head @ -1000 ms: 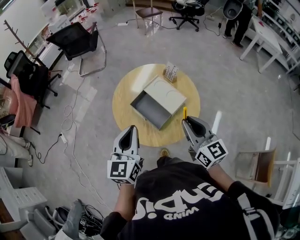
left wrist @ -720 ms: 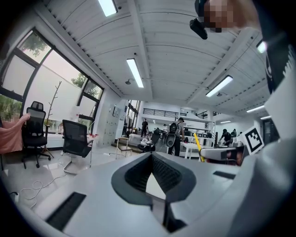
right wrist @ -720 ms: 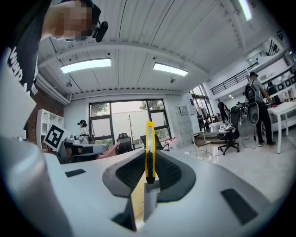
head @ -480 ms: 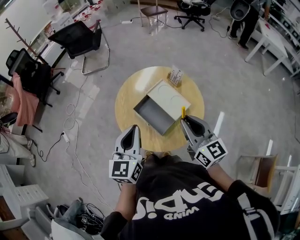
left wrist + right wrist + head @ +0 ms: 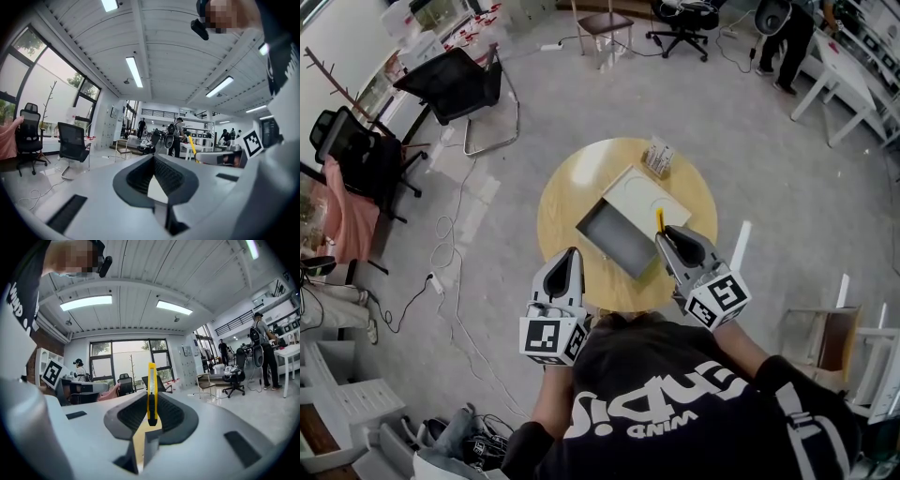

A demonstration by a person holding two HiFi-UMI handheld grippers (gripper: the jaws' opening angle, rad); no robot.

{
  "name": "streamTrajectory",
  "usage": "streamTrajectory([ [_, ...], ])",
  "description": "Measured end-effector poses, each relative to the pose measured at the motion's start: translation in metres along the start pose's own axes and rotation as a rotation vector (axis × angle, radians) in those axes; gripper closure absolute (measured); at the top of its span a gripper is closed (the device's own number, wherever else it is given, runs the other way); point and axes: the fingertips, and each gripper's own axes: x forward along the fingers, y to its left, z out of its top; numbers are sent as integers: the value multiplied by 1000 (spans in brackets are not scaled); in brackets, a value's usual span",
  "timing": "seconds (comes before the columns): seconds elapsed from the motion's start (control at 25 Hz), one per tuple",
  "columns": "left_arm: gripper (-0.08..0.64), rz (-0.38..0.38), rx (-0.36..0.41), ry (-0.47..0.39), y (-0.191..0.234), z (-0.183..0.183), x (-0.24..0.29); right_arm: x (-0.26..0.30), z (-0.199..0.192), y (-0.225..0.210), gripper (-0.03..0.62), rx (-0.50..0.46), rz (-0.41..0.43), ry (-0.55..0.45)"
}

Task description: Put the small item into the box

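A grey box (image 5: 623, 233) with its cream lid (image 5: 649, 200) slid partly back lies on the round wooden table (image 5: 562, 202). My right gripper (image 5: 662, 233) is shut on a slim yellow utility knife (image 5: 659, 218) that stands up from the jaws, right beside the box's right side. The knife (image 5: 151, 393) is clamped upright between the jaws in the right gripper view. My left gripper (image 5: 571, 253) hangs at the table's near edge, left of the box, shut with nothing in it; its jaws (image 5: 154, 174) meet at the tips.
A small holder with cards (image 5: 658, 157) stands on the table's far edge. Black office chairs (image 5: 459, 82) and cables lie on the floor to the left. A wooden chair (image 5: 821, 333) is at the right. People stand far off.
The right gripper has carried the yellow knife a little left and forward, closer to the box. The left gripper has stayed where it was.
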Motion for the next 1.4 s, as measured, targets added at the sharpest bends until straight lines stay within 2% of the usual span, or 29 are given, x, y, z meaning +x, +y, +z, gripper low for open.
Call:
streamTrajectory([
  [0.56,551,-48,-11,15,10,-3,24,60,-54,-10,532,-83,21,168],
  [1.4,551,-40,-39,35,20,-12,30,113,-214,-17,532,-191,72,591],
])
